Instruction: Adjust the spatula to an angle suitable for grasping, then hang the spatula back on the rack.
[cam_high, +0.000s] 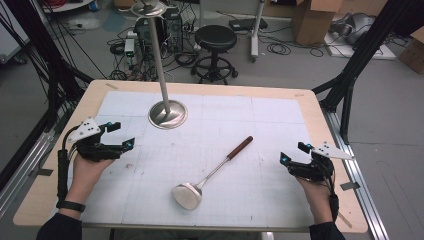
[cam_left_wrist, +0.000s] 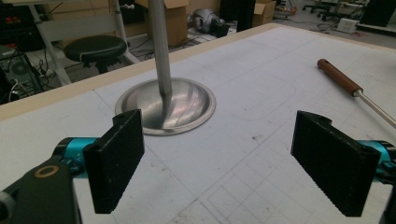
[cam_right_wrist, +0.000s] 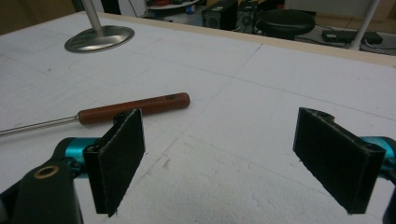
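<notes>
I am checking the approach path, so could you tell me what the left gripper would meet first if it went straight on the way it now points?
Probably the round steel base of the stand: in the left gripper view it lies just ahead between the open jaws of the left gripper, slightly left of centre. Depth is hard to judge.

Cut off at the left edge in the right gripper view: thin steel shaft of the wooden-handled metal ladle (cam_right_wrist: 93, 113), bowl unseen.

Even, soft overhead light falls on the white mat (cam_high: 220, 150), casting only faint shadows. The steel stand base (cam_high: 168, 114) and the ladle bowl (cam_high: 187, 195) show mild glare. Both gripper views are slightly soft and grainy, with blurred backgrounds.
</notes>
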